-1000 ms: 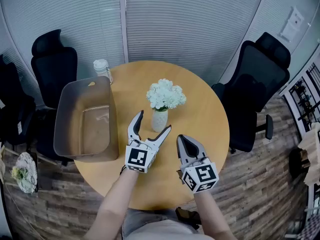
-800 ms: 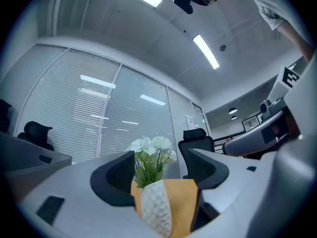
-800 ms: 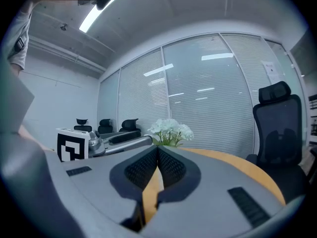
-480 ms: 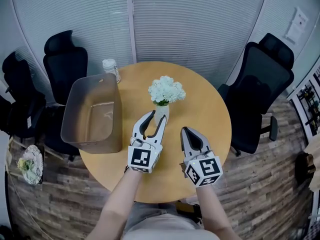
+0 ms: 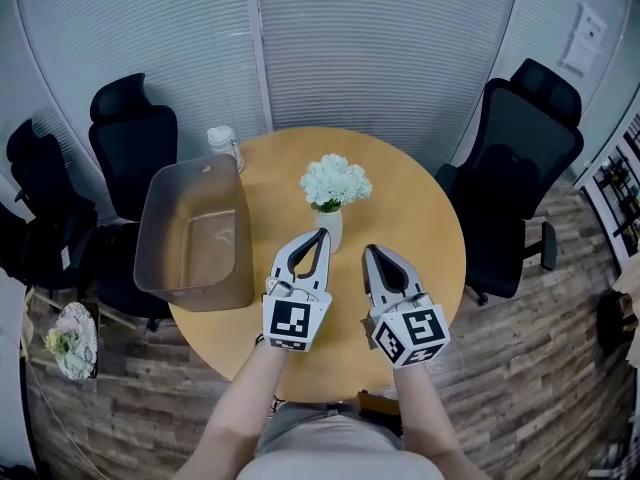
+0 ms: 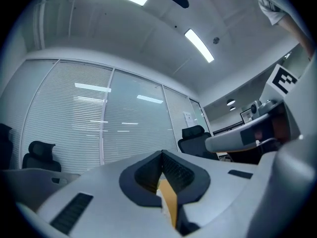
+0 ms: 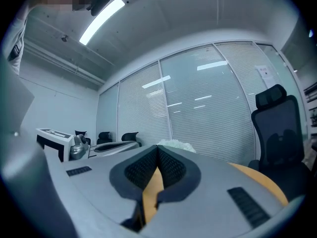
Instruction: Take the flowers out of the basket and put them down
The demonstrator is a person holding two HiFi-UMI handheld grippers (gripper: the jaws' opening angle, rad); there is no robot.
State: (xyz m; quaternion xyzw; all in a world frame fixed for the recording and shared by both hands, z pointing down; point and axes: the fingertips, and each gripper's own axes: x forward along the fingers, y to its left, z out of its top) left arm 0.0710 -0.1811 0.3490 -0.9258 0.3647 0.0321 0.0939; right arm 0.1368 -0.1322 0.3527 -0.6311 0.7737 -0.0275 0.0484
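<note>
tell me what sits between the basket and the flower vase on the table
Nothing: in the head view the strip of table between the basket and the vase of flowers is bare wood.

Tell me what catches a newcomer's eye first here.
The white flowers in a vase at the middle of the round table stand out, with the empty basket at its left edge. Nearer the person, the left gripper, its jaws just closed on nothing, and the right gripper, also shut, hang side by side.
</note>
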